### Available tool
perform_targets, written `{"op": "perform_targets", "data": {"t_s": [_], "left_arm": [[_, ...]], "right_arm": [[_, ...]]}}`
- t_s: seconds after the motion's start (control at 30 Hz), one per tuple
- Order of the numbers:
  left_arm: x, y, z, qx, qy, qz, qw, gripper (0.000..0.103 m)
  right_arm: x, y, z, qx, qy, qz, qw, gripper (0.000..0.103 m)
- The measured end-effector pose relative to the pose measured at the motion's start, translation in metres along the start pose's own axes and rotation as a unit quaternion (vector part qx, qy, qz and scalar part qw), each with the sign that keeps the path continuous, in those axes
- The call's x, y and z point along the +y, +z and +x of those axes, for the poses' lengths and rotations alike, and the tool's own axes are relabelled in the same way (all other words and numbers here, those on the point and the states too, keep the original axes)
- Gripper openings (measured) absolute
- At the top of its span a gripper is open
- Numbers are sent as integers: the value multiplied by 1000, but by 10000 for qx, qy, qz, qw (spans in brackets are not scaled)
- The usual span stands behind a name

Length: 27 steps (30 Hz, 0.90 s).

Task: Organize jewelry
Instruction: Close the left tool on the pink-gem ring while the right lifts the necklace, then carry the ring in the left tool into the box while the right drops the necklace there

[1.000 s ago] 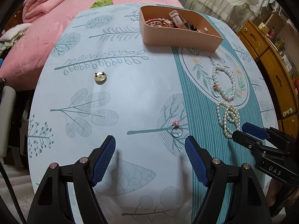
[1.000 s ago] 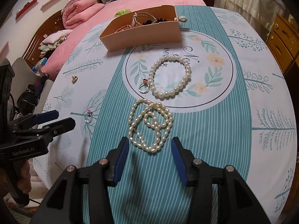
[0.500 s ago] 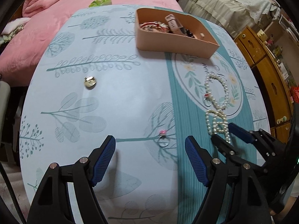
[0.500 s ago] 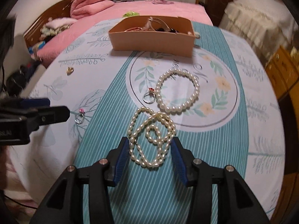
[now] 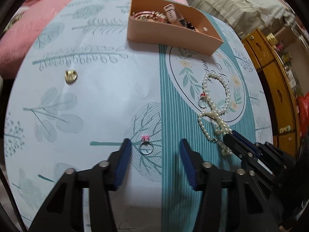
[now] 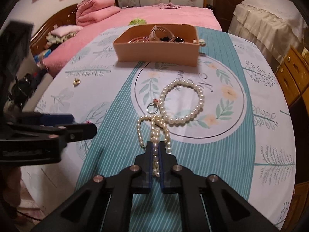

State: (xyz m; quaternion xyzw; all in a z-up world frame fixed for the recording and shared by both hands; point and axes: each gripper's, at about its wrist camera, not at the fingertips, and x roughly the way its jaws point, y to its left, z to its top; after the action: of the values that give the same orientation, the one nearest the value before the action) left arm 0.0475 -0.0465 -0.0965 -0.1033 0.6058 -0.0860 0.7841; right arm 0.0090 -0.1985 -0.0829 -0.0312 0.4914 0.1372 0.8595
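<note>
My right gripper (image 6: 156, 150) is shut on the small-pearl necklace (image 6: 154, 125), whose strands run bunched between its blue pads; it also shows in the left wrist view (image 5: 229, 137), at the necklace (image 5: 214, 123). My left gripper (image 5: 155, 148) is closing over the pink-stone ring (image 5: 146, 145), which lies on the cloth between the pads, nearer the left one and untouched. A large-pearl bracelet (image 6: 182, 102) and a red-stone ring (image 6: 152, 107) lie in the cloth's round motif. The tan cardboard box (image 6: 156, 52) holds several pieces of jewelry.
A gold trinket (image 5: 71, 76) lies alone on the left of the cloth. A pink bed (image 6: 154, 15) stands behind the table and wooden drawers (image 5: 270, 73) to its right. The left gripper (image 6: 58, 129) reaches in from the left of the right wrist view.
The right gripper's jaws closed on the small-pearl necklace and bunched it. The left gripper moved toward the pink-stone ring and its jaws narrowed around it.
</note>
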Motion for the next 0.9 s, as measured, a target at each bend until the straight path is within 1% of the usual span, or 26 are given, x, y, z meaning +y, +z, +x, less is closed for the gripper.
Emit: {"op": "perform_targets", "data": {"t_s": [0.03, 0.07, 0.13, 0.17, 0.2, 0.33, 0.43, 0.53, 0.77, 0.9], "left_arm": [[1, 0, 3, 42, -3, -76, 10000, 38], [0, 1, 3, -9, 50, -108, 9999, 36], [-3, 2, 6, 25, 120, -64, 9999, 25], [-5, 2, 6, 10, 167, -46, 9998, 23], [-6, 3, 7, 18, 202, -23, 9998, 17], [-13, 4, 12, 61, 321, 71, 9994, 9], [-14, 7, 12, 78, 356, 30, 9993, 6], [-14, 9, 13, 89, 314, -8, 9995, 5], [-17, 12, -5, -148, 299, 129, 9994, 5], [-18, 15, -16, -248, 278, 120, 9992, 5]], "right_arm": [[-2, 0, -2, -25, 31, 33, 10000, 5], [-3, 1, -4, -48, 58, 80, 9999, 5], [-7, 2, -7, -80, 123, 178, 9997, 5], [-9, 3, -8, -90, 155, 222, 9996, 5], [-11, 3, -10, -111, 185, 274, 9994, 5], [-16, 6, -17, -211, 269, 377, 9987, 5], [-19, 7, -22, -273, 291, 382, 9985, 5], [-24, 8, -26, -317, 308, 427, 9981, 5], [-31, 13, -39, -452, 334, 468, 9973, 5], [-32, 19, -45, -548, 372, 477, 9967, 5]]}}
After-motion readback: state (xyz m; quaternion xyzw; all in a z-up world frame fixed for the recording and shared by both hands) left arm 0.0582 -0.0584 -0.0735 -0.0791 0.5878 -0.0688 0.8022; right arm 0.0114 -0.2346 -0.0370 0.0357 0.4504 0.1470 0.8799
